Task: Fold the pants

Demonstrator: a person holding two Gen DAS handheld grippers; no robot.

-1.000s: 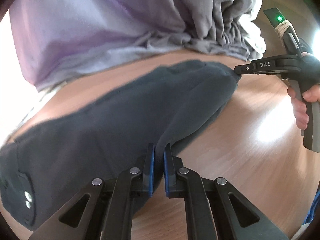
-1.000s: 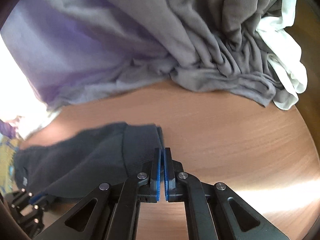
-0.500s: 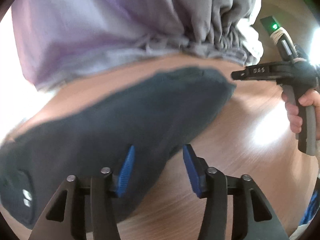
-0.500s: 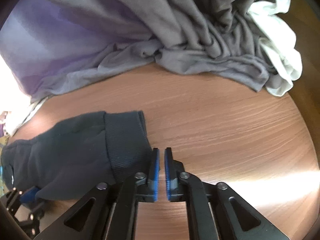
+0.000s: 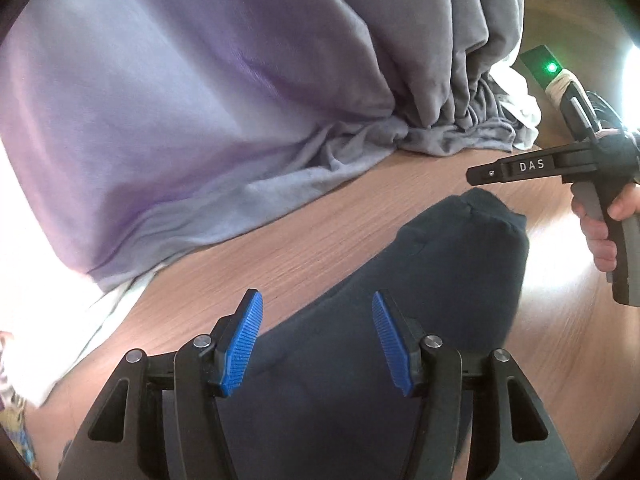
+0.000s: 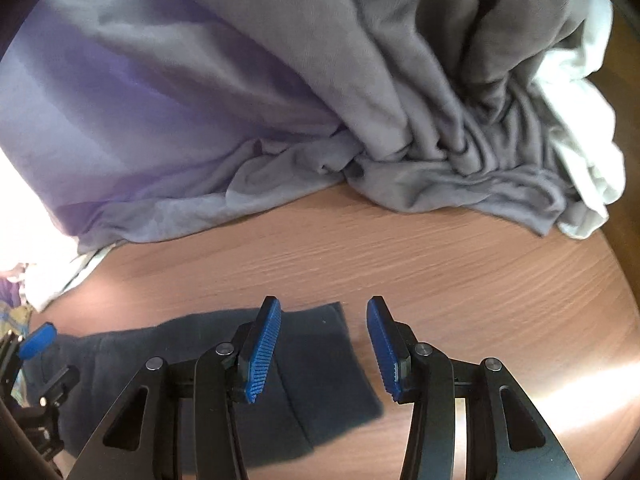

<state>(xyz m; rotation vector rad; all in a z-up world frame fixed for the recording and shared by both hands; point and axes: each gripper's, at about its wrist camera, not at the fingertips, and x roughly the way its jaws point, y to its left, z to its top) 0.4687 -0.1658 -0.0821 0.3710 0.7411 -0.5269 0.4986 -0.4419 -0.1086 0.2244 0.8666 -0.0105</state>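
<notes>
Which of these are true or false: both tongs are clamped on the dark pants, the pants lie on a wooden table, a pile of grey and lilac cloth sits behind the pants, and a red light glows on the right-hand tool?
1. Both tongs are clamped on the dark pants. False: the left tongs and the right tongs stand apart with no pad pressing on the dark pants; the right tongs' jaws are opening.
2. The pants lie on a wooden table. True.
3. A pile of grey and lilac cloth sits behind the pants. True.
4. A red light glows on the right-hand tool. False: the light is green.
</notes>
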